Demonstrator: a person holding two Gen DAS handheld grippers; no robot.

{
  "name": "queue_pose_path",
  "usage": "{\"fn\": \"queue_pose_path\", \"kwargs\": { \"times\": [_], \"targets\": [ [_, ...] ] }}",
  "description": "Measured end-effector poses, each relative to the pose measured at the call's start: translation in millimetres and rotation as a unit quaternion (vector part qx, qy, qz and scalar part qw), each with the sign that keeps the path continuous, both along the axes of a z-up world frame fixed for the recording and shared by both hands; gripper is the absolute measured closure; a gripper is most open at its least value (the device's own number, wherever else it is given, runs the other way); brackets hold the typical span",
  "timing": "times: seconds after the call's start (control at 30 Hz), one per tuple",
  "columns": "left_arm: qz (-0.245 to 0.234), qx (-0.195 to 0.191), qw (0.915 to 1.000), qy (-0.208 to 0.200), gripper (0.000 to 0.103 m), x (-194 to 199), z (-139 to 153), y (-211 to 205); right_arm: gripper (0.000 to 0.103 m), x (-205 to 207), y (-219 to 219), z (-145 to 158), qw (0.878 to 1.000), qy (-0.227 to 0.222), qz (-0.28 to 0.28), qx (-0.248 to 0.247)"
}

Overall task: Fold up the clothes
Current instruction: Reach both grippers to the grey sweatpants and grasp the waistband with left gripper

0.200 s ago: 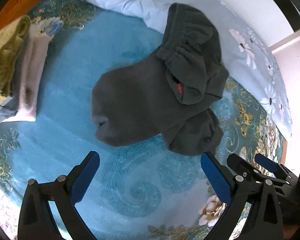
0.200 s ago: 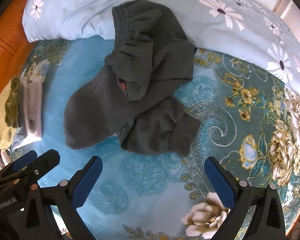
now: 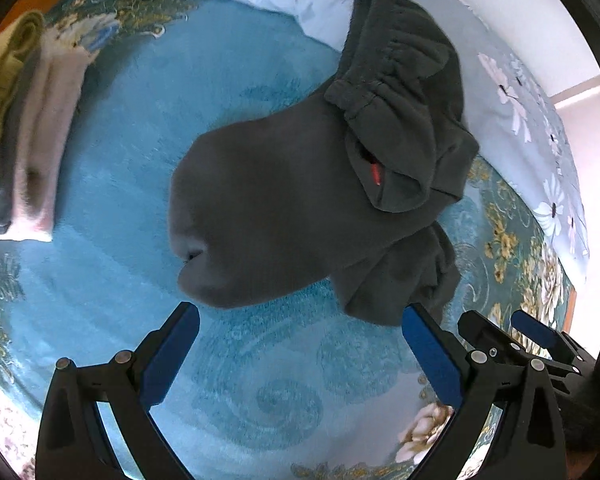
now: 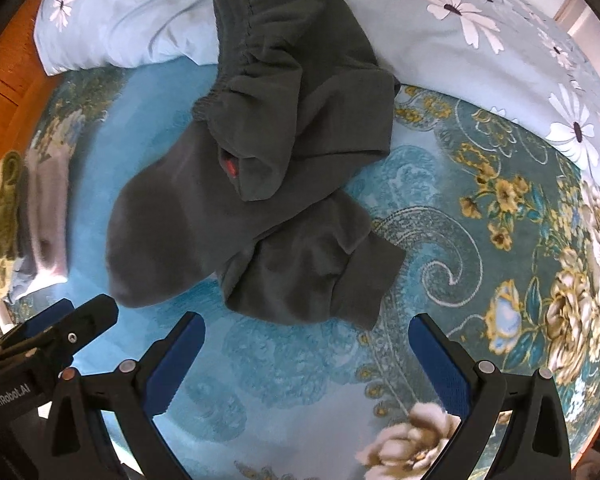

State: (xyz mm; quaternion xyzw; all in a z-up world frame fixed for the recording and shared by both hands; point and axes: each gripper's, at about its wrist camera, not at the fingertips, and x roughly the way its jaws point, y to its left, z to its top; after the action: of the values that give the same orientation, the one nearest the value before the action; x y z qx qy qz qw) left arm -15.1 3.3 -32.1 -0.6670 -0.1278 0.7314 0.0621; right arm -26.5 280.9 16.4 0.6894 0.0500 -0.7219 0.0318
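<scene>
A crumpled dark grey pair of trousers (image 3: 300, 208) with an elastic waistband and a small red tag lies on the teal floral blanket (image 3: 260, 392); it also shows in the right wrist view (image 4: 260, 184). My left gripper (image 3: 300, 320) is open and empty, its tips just short of the garment's near edge. My right gripper (image 4: 306, 330) is open and empty, just short of the near leg cuffs. Each gripper shows at the edge of the other's view.
A stack of folded clothes (image 3: 24, 136), olive, pink and grey, lies at the left; it also shows in the right wrist view (image 4: 28, 216). A light blue flowered duvet (image 4: 480, 40) lies bunched behind the trousers. A wooden bed edge (image 4: 8, 76) shows at far left.
Both grippers have moved slightly closer to the trousers. Both stay open.
</scene>
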Motion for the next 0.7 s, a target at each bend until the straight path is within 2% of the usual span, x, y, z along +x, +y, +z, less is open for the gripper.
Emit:
{"fn": "queue_pose_path", "kwargs": {
  "times": [0.23,0.53,0.7],
  "targets": [
    [0.011,0.011,0.9998,-0.016,0.002,-25.9,-28.4,6.9,0.0,-28.0,-8.4,-29.0,1.0,-0.019,-0.002,0.001],
    [0.013,0.034,0.999,-0.024,0.002,-49.7,-46.8,5.8,0.0,-59.9,-13.8,-62.0,0.999,-0.038,-0.006,-0.001],
    [-0.006,0.056,0.9976,-0.039,0.002,-95.5,-47.6,16.8,0.0,-63.5,-3.9,-65.3,0.999,-0.042,-0.031,-0.004]
  ]
}}
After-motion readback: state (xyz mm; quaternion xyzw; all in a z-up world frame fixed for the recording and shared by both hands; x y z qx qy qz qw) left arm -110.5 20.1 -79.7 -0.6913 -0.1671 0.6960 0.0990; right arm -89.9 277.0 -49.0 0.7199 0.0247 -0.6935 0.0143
